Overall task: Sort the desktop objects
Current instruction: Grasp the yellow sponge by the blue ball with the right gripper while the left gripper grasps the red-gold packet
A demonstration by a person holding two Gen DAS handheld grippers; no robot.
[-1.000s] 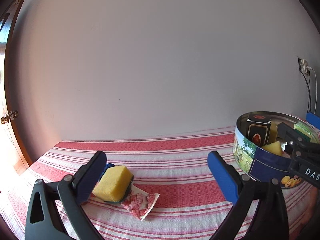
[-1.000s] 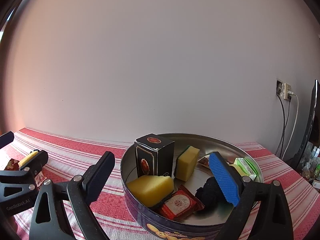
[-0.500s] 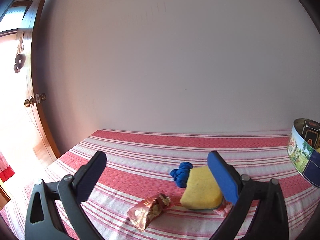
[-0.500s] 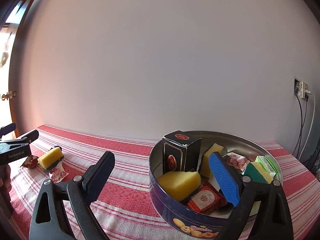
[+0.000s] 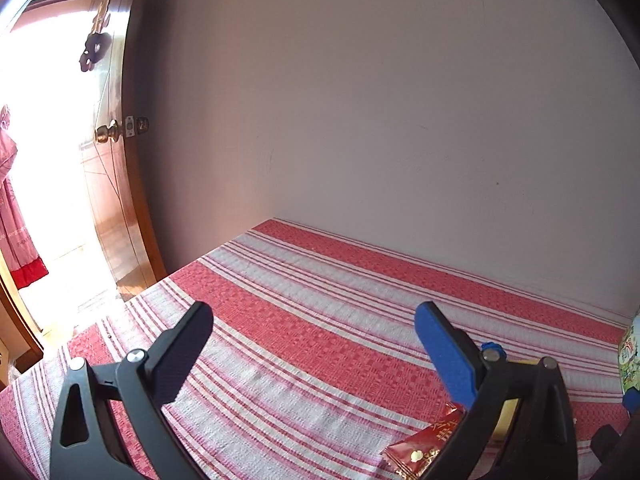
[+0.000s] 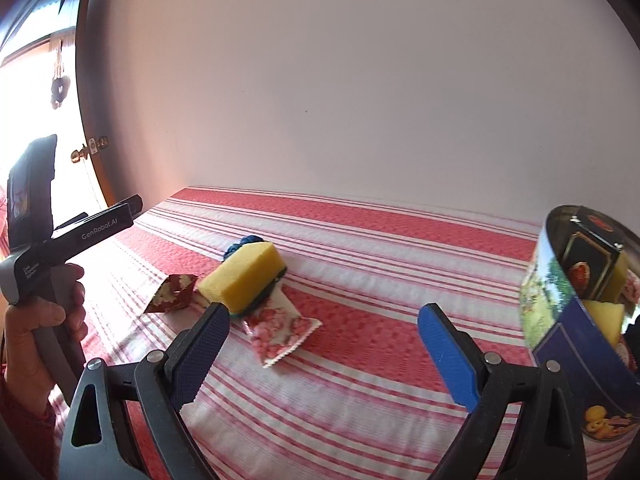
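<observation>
A yellow sponge [image 6: 244, 276] with a green underside lies on the red striped tablecloth [image 6: 360, 400]. A blue cloth ball [image 6: 239, 242] sits behind it, a dark red snack packet [image 6: 173, 293] to its left and a pink snack packet [image 6: 280, 330] in front. My right gripper [image 6: 320, 332] is open and empty, hovering just in front of the pink packet. My left gripper [image 5: 316, 344] is open and empty over bare cloth; the red packet [image 5: 424, 446] shows behind its right finger. The round biscuit tin [image 6: 580, 320] holds a black box and yellow sponges at the right.
A wall runs along the table's far edge. An open wooden door [image 5: 116, 152] and a bright doorway lie past the table's left end. The left gripper's body and the hand holding it show at the left of the right wrist view [image 6: 52, 248].
Both grippers have swung left. The tin has slid to the right edge of the right wrist view and the sponge pile now sits ahead of the right gripper. The left view faces the door.
</observation>
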